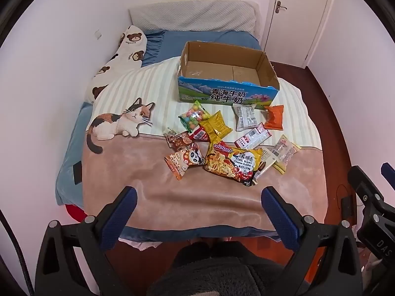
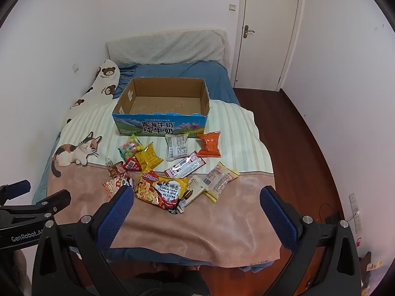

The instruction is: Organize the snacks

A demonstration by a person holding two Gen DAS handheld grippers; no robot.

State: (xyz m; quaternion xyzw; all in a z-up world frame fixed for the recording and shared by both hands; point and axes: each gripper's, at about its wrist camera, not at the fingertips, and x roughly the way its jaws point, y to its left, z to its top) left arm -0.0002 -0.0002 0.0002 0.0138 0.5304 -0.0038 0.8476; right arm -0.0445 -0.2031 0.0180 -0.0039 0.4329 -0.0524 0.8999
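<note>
Several snack packets lie scattered on the bed's blanket [image 1: 172, 197]: a yellow noodle pack [image 1: 232, 164], a panda packet [image 1: 184, 161], a bag of coloured candy balls [image 1: 193, 118], a yellow packet [image 1: 216, 125], an orange packet [image 1: 274, 118] and white wrappers [image 1: 245, 118]. Behind them stands an empty open cardboard milk box [image 1: 227, 93]. The box [image 2: 160, 120] and noodle pack [image 2: 160, 191] also show in the right wrist view. My left gripper [image 1: 198, 197] is open and empty, held above the bed's near end. My right gripper [image 2: 197, 197] is open and empty, just right of it.
A bear-print bolster [image 1: 118, 59] and a grey pillow [image 1: 192, 17] lie at the head of the bed. White walls close in on the left. A wooden floor [image 2: 284, 128] and a closed door [image 2: 266, 32] are on the right. A dark phone-like object [image 1: 77, 172] lies at the bed's left edge.
</note>
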